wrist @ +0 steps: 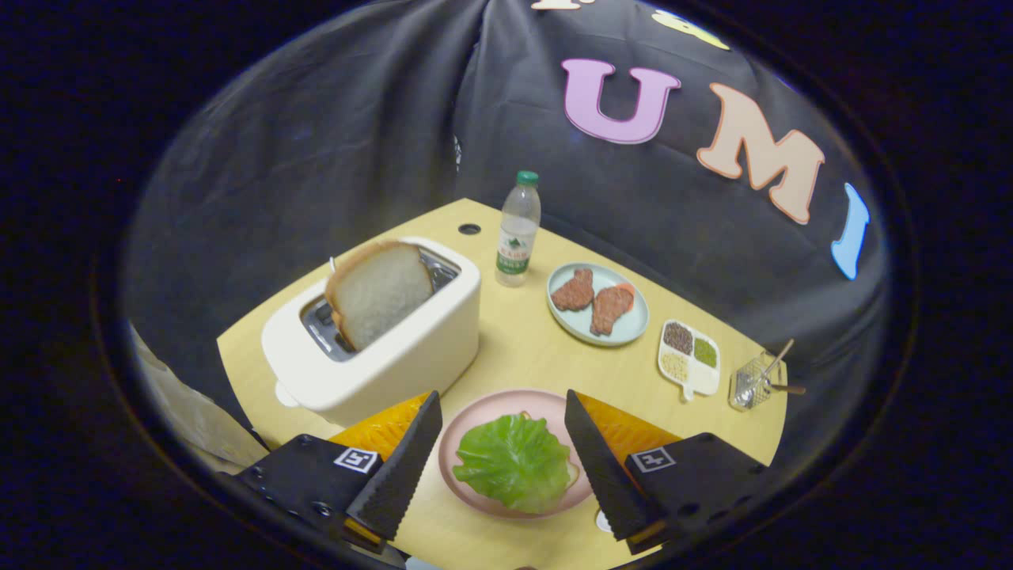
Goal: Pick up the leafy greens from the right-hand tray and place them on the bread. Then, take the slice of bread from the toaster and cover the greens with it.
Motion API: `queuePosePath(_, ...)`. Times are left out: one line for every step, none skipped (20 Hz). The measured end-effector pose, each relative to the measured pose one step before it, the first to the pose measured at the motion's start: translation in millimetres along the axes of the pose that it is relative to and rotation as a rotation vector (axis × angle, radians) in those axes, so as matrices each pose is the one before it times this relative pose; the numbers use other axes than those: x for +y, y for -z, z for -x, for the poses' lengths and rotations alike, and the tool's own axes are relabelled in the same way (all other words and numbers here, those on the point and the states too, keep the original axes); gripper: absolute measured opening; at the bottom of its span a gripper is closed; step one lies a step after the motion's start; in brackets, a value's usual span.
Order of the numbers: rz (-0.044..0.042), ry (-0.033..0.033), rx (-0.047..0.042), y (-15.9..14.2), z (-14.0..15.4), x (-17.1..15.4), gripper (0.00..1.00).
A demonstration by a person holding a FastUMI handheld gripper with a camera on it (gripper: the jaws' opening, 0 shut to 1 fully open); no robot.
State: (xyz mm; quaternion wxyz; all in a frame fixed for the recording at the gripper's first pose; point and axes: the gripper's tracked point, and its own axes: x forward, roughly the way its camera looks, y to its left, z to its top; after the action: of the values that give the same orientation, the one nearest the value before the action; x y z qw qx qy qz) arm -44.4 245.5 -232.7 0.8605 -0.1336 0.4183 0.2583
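Observation:
A green leafy piece (pixel 514 461) lies on a pink plate (pixel 475 419), covering the bread beneath it so the bread is hidden. My gripper (pixel 503 405) hovers above the plate, open, its fingers (pixel 407 451) spread to either side of the greens and holding nothing. Beyond the left finger stands a cream toaster (pixel 380 348) with a slice of bread (pixel 378 291) sticking up from its slot, tilted slightly.
A water bottle with a green cap (pixel 518 229) stands behind the toaster. To the right are a pale blue tray (pixel 629 332) with two pieces of meat (pixel 589 297), a small divided dish of seeds (pixel 690 360), and a wire basket with utensils (pixel 756 384) near the table's right edge.

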Motion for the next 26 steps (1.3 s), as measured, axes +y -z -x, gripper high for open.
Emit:
queuePosePath(0.00795,-0.00957,-0.01497,-12.48,2.12,5.83,0.99)
queuePosePath(0.00575,-0.01055,-0.01263,-11.01,1.99,6.88,0.99)
queuePosePath(0.00351,-0.01187,-0.00875,-10.45,1.23,6.42,0.99)
queuePosePath(0.00209,-0.01150,-0.00812,-7.82,-1.01,6.91,0.99)
queuePosePath(-0.00319,-0.01327,-0.00758,-8.20,-1.02,6.74,0.99)
queuePosePath(-0.00769,-0.01686,-0.00552,-6.87,-0.47,8.08,0.99)
queuePosePath(-0.01109,-0.01780,-0.00547,-6.75,-2.74,8.43,0.99)
queuePosePath(-0.01192,-0.01810,-0.00408,-5.10,-4.41,7.51,0.99)
queuePosePath(-0.01175,-0.01543,-0.00385,-5.93,-4.63,6.62,0.99)
queuePosePath(-0.01057,-0.01378,0.00012,-3.43,-4.27,8.45,0.99)
queuePosePath(-0.00792,-0.00821,0.00546,-2.49,-5.41,5.90,0.99)
queuePosePath(-0.00557,-0.00529,0.00698,-1.19,-4.41,4.69,0.99)
queuePosePath(-0.00253,-0.00028,0.00659,-1.14,-5.15,4.13,0.99)
queuePosePath(0.00005,0.00266,0.01105,1.31,-7.13,2.64,0.99)
queuePosePath(-0.00173,0.00978,0.00999,1.38,-4.37,0.72,0.99)
queuePosePath(-0.00289,0.01101,0.01022,2.45,-6.94,-0.57,0.99)
queuePosePath(-0.00669,0.01196,0.01390,2.11,-5.27,-0.38,0.99)
queuePosePath(-0.01052,0.00719,0.01052,1.95,-4.95,1.12,0.99)
queuePosePath(-0.01328,-0.00312,0.00915,1.89,-3.87,2.48,0.99)
queuePosePath(-0.01011,0.00382,0.01241,2.65,-5.22,1.29,0.99)
queuePosePath(-0.00507,0.01012,0.01769,4.41,-3.23,-0.29,0.99)
queuePosePath(-0.00149,0.01371,0.02051,4.62,-3.37,-1.84,0.91)
queuePosePath(-0.00395,0.00532,0.01634,4.40,-2.84,-0.31,0.82)
queuePosePath(-0.00700,0.00092,0.01115,2.91,-1.78,2.00,0.73)
queuePosePath(-0.00506,0.00056,0.00932,2.18,-1.22,1.03,0.65)
queuePosePath(0.00280,0.00636,0.01323,2.13,-1.58,-2.00,0.56)
